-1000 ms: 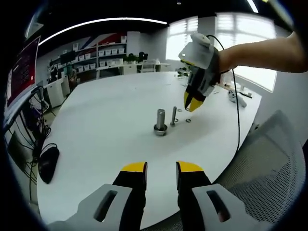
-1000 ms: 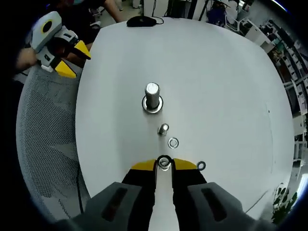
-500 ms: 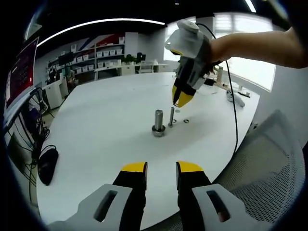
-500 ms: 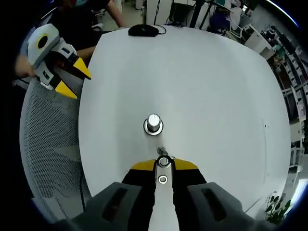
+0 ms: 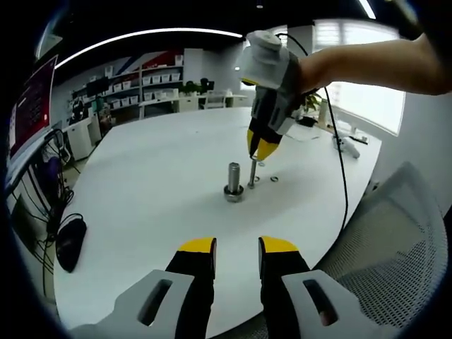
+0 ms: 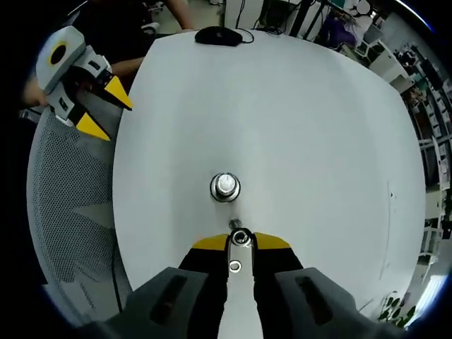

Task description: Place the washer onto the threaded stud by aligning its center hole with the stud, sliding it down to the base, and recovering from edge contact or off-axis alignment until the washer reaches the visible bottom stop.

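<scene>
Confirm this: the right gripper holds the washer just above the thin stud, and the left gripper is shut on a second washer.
Wrong on the left gripper: the right gripper view shows its jaws open and empty, off the table edge. The rest stands: the right gripper holds the washer just above the thin stud.

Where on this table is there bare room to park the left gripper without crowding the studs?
Bare white table spreads between the large bolt and the mouse at the far edge, and out toward the window-side rim. The left gripper hangs open by the mesh chair. It is crowded around the thin stud, where the right gripper holds the washer near a loose washer.
</scene>
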The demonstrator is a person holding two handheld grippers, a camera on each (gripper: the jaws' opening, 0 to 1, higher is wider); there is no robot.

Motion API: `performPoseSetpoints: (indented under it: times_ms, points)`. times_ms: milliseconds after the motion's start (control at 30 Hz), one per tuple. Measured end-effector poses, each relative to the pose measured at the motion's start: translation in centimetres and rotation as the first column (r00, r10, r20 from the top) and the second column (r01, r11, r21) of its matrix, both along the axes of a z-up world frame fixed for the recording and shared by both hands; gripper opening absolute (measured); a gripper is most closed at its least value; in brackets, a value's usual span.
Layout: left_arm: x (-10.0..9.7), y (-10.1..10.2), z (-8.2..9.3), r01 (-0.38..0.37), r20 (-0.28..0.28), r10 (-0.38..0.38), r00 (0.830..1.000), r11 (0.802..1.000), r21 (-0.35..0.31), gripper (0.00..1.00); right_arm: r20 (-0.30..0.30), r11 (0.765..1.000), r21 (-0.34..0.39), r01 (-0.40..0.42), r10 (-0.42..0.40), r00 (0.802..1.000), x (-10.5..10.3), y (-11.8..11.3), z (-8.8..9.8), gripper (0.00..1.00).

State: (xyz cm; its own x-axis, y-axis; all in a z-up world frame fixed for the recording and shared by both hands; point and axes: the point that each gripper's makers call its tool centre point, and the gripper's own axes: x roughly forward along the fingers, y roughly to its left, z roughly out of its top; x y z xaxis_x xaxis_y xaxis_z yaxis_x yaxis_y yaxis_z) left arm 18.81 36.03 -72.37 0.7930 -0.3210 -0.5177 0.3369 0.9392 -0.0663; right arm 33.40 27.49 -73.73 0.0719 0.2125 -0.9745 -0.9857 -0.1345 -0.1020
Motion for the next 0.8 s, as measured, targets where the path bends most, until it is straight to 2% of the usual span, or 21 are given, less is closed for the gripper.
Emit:
performPoseSetpoints:
  times_ms: [800]
  points:
    - [-0.4, 0.1, -0.8, 0.000, -0.044, 0.001, 0.999, 1.000, 0.023, 0.21, -0.055, 0.997, -0.063, -0.043, 0.040, 0.998, 0.0, -0.2, -3.9, 0.13]
